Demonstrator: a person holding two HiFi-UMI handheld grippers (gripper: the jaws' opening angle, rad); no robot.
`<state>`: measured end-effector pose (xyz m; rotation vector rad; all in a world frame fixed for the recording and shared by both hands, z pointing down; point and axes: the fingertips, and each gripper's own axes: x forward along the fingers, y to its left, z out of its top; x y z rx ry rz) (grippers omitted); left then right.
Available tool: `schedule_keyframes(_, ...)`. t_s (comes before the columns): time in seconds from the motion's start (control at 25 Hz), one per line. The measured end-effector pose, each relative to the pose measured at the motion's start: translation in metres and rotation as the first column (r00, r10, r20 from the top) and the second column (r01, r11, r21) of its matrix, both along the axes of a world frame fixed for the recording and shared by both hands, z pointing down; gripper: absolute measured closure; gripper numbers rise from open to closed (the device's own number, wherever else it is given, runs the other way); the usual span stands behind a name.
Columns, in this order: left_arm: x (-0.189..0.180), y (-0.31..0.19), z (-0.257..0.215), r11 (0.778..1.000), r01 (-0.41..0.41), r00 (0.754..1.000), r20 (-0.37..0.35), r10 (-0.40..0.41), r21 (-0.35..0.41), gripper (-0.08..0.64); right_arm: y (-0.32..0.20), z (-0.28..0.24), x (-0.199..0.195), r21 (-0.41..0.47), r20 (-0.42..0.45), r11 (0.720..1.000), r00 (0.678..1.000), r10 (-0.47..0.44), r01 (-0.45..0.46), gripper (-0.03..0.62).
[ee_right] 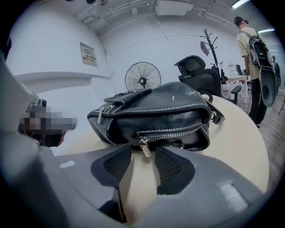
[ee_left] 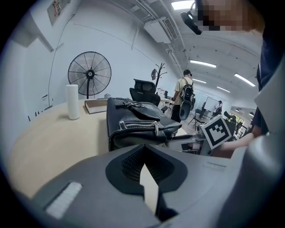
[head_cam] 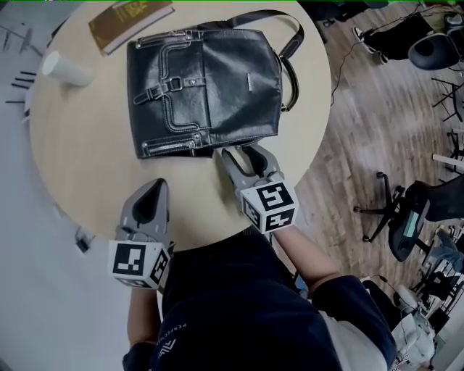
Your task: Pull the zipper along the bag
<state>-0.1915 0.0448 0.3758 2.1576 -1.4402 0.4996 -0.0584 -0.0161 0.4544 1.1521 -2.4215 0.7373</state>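
Observation:
A black leather bag lies flat on the round wooden table. A silver zipper runs along the bag's near side, with its metal pull hanging at one end. My right gripper is at that near edge and stands open. In the right gripper view the right gripper has the pull between its fingertips, with the pads clear of it. My left gripper is shut with nothing in it, off the bag's near left corner. From the left gripper the bag lies just ahead.
A brown book and a white roll lie at the table's far side. The table's rim is just behind both grippers. Office chairs stand on the wood floor to the right. A person with a backpack stands beyond the table.

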Motion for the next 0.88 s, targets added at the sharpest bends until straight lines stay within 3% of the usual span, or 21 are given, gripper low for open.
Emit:
schedule_keyframes(0.36, -0.005, 0.009, 0.007, 0.999, 0.029, 1.000, 0.001, -0.029, -0.025, 0.541, -0.005, -0.003, -0.003, 0.014, 0.025, 0.999, 0.998, 0.052, -0.053, 0.440)
schedule_keyframes(0.6, -0.007, 0.015, 0.011, 0.999, 0.030, 1.000, 0.009, -0.030, -0.036, 0.541, -0.003, -0.003, -0.001, 0.026, 0.008, 0.998, 0.998, 0.058, -0.058, 0.541)
schedule_keyframes(0.88, -0.001, 0.014, 0.007, 1.000, 0.011, 1.000, 0.011, -0.011, -0.020, 0.541, -0.001, -0.003, 0.006, 0.014, -0.014, 0.999, 0.999, 0.050, -0.050, 0.572)
